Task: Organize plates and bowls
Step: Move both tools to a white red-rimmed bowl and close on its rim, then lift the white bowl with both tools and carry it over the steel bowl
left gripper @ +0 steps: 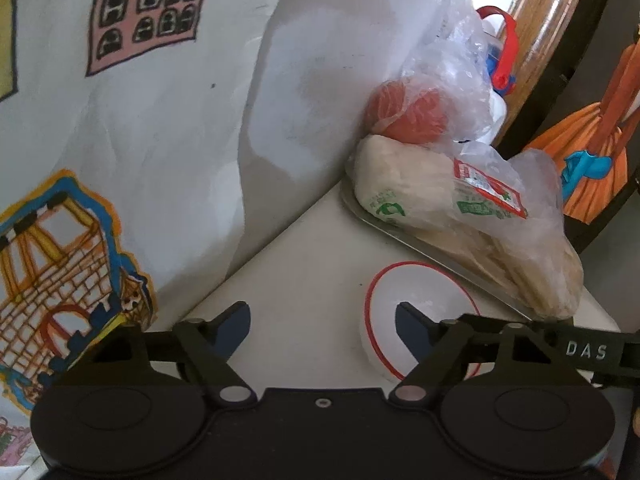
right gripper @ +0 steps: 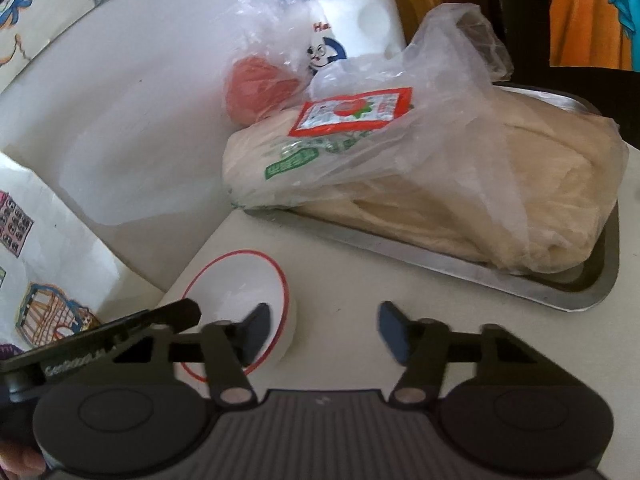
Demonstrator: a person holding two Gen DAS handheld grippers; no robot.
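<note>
A small white bowl with a red rim stands upright on the pale table. My left gripper is open above the table, with its right finger over the bowl's inside. My right gripper is open, with its left finger over the bowl's right rim; the bowl is not between its fingers. The left gripper's arm also shows at the lower left in the right wrist view. Neither gripper holds anything.
A metal tray holds a plastic bag of pale food. Behind it lie bagged tomatoes and a white bottle with a red and blue cap. A patterned cloth hangs at left.
</note>
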